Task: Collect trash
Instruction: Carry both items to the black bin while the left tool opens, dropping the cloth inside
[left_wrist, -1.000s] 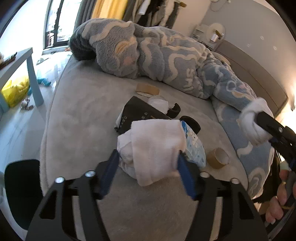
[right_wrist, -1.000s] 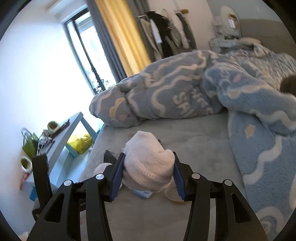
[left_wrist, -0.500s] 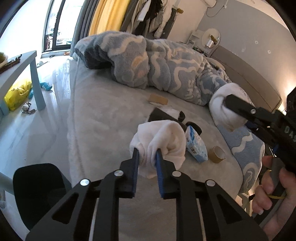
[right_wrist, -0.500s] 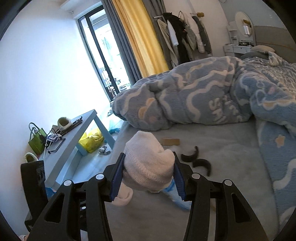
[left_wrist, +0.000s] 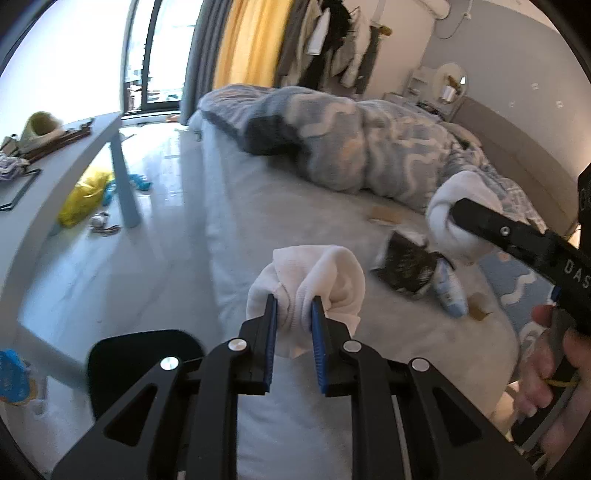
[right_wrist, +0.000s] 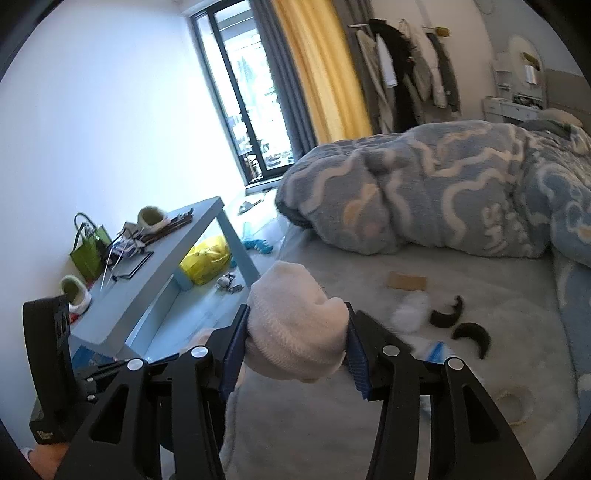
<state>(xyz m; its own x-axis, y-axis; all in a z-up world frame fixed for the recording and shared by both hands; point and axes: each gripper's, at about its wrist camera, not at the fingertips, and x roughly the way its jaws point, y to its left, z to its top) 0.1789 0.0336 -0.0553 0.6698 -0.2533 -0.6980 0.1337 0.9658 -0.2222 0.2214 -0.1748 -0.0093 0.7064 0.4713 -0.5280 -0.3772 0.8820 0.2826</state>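
A white sock (left_wrist: 314, 280) is being pinched tight in the left hand-held gripper (left_wrist: 293, 314) and another sock (right_wrist: 295, 325) clamped in the right hand-held gripper (right_wrist: 297, 339), above the bed's (left_wrist: 258, 206) near edge, so both grips should be kept firm

Bare bed (left_wrist: 236, 229) beside heaped duvet (left_wrist: 351, 147)

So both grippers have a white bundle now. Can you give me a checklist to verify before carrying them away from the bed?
1. Left gripper shut on white cloth bundle: ok.
2. Right gripper shut on white sock ball: ok.
3. Both bundles lifted off the bed: ok.
4. Bed free of litter: not ok; tape roll, blue tissue pack and black pouch remain.
5. Trash bin located: cannot tell; none in view.
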